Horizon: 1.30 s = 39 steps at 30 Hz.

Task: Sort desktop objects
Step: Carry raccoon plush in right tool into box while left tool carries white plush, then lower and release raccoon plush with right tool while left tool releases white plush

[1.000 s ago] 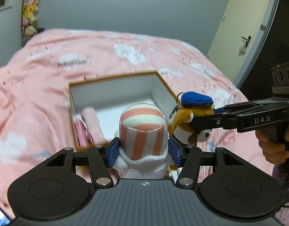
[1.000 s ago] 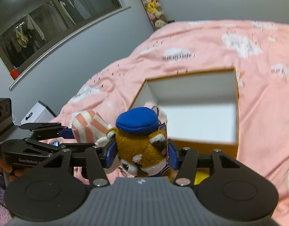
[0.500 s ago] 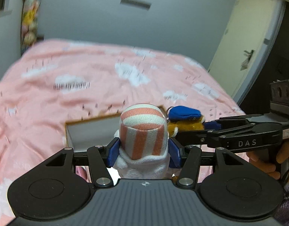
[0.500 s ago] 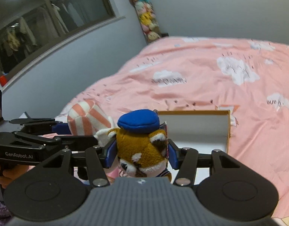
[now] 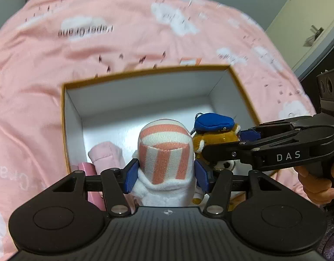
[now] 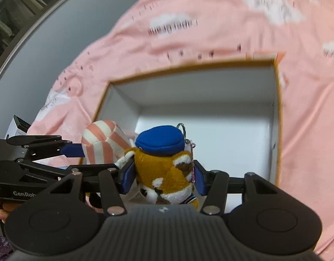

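Two plushes clamped over the box (image 5: pixel 65 117): left gripper (image 5: pixel 165 171) grips striped plush (image 5: pixel 165 150), right gripper (image 6: pixel 163 179) grips capped bear (image 6: pixel 164 165); crowded side by side, they may snag or bump on release.

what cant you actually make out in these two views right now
- Left wrist view: the near floor of the box, hidden by the striped plush and the left gripper.
- Left wrist view: the pink items, partly covered.
- Right wrist view: the blanket print, blurred.

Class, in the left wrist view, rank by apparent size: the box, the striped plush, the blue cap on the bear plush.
1. box
2. striped plush, though nearness to the camera enlarges it
3. blue cap
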Tool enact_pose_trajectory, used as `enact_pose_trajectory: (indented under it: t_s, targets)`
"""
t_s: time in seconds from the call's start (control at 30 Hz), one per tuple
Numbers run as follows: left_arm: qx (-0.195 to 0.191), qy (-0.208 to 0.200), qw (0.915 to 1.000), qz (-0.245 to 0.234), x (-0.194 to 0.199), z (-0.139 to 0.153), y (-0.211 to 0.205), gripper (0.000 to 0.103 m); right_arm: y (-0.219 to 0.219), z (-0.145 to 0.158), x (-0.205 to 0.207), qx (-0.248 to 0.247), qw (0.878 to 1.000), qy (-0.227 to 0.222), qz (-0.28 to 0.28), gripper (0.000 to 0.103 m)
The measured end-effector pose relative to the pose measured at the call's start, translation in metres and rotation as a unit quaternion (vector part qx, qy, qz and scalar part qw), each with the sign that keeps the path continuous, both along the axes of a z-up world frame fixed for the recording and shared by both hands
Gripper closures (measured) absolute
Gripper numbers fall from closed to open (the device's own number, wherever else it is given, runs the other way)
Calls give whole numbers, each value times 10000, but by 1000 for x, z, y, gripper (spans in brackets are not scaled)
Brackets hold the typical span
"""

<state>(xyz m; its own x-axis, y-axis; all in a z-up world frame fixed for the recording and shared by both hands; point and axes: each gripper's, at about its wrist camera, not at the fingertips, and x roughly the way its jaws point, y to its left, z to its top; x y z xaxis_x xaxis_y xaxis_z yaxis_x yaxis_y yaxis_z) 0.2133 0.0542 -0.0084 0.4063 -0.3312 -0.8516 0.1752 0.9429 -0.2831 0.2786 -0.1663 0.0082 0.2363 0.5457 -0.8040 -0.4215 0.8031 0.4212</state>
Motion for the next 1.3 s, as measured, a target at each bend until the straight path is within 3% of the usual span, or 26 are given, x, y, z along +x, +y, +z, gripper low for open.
enact_pose_trajectory:
  t_s: [0.17, 0.43, 0.7, 0.83, 0.9, 0.93, 1.1, 1.3]
  targets:
    - [24, 486, 9988, 74, 16, -26, 0, 39, 7, -28, 18, -143, 9989, 447, 29, 47]
    - [-50, 848, 9962, 168, 28, -54, 5, 39, 14, -52, 35, -180, 9970, 746, -118, 43]
    - [-69, 783, 9967, 206, 28, -56, 6, 36, 2, -58, 34, 271, 9939, 1035, -254, 30]
    - [-53, 690, 9974, 194, 27, -56, 3, 35, -2, -57, 30, 365, 9938, 1000, -312, 30]
    - [-100, 608, 9979, 192, 24, -56, 6, 34, -4, -55, 28, 388, 9933, 1008, -418, 40]
    - [-93, 548, 9983, 174, 23, -56, 7, 34, -5, -54, 28, 333, 9935, 987, -459, 48]
    - [-175, 329, 9993, 24, 14, -49, 7, 33, 1, -52, 30, -57, 9937, 952, -586, 50]
    - [-99, 237, 9996, -138, 4, -42, 6, 34, 21, -47, 33, -879, 9903, 787, -733, 50]
